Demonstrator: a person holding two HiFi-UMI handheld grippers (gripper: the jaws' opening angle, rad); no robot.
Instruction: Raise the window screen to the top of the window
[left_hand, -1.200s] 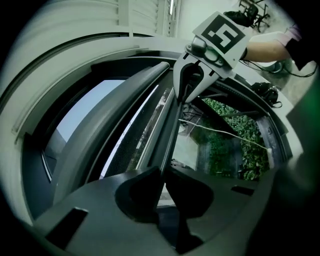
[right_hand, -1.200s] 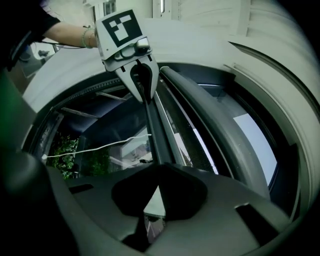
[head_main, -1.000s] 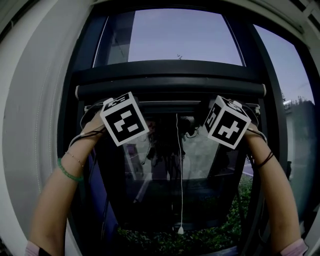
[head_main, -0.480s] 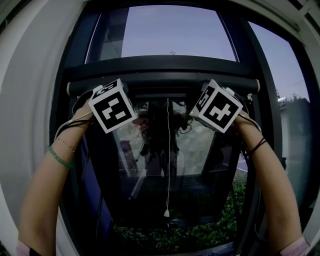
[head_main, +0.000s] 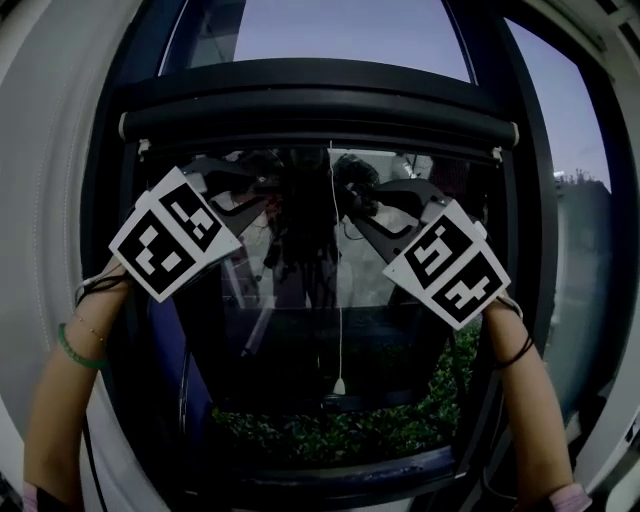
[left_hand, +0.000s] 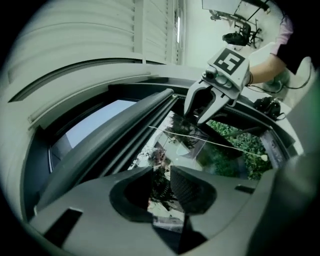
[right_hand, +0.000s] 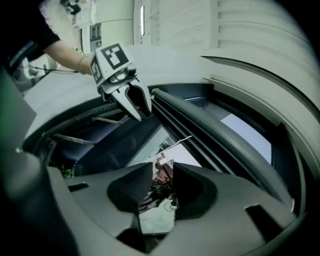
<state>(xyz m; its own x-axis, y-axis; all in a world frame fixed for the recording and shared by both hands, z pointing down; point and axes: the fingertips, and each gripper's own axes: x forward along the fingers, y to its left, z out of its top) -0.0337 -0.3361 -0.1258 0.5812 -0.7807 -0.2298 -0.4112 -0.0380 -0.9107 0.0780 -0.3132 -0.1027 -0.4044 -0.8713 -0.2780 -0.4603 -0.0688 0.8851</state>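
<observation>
The dark tubular screen bar (head_main: 320, 122) lies level high in the dark-framed window (head_main: 530, 250), its long axis running side to side. It sits just above and beyond both tools' tips, clear of them. The left gripper (head_main: 235, 190) is below the bar's left part and the right gripper (head_main: 382, 212) below its right part, both tilted up and inward. Each one's jaws have just been opening and stand wide, with only glass showing through the gap. A thin white pull cord (head_main: 337, 300) hangs straight down between the two grippers. Each gripper's cube carries black-and-white square markers.
</observation>
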